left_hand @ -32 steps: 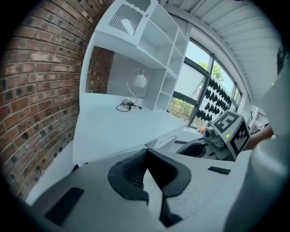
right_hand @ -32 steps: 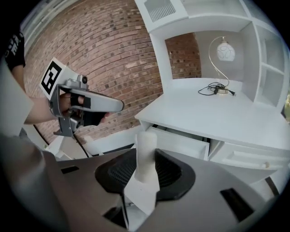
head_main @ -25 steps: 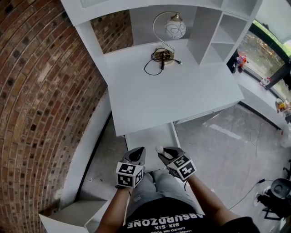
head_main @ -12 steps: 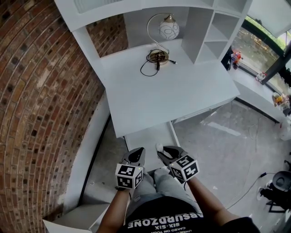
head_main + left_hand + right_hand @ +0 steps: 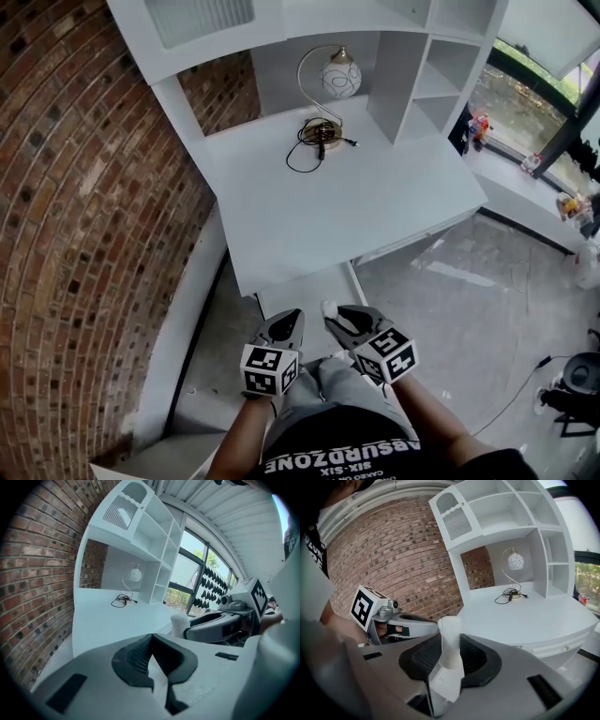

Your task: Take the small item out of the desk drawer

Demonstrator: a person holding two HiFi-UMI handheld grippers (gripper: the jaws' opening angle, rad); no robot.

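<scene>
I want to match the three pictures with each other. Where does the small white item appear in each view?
Head view: the small white item is at bottom centre, at the tips of the right gripper.
Left gripper view: right of centre, standing out of the right gripper.
Right gripper view: in the centre, clamped between the jaws.
Shared landmark: the globe lamp at the back of the desk.

Worktop [image 5: 356, 202]: white, bare across the middle and near half.
Lamp [image 5: 330, 84]: stands at 12 o'clock, brass base on the worktop, round globe hanging from a curved arm.
Cord [image 5: 298, 155]: dark, looped loosely at 7 o'clock of the lamp base.
Drawer [image 5: 305, 286]: pulled out under the 6 o'clock edge.
Shelves [image 5: 422, 56]: white, rising at 1 o'clock.
</scene>
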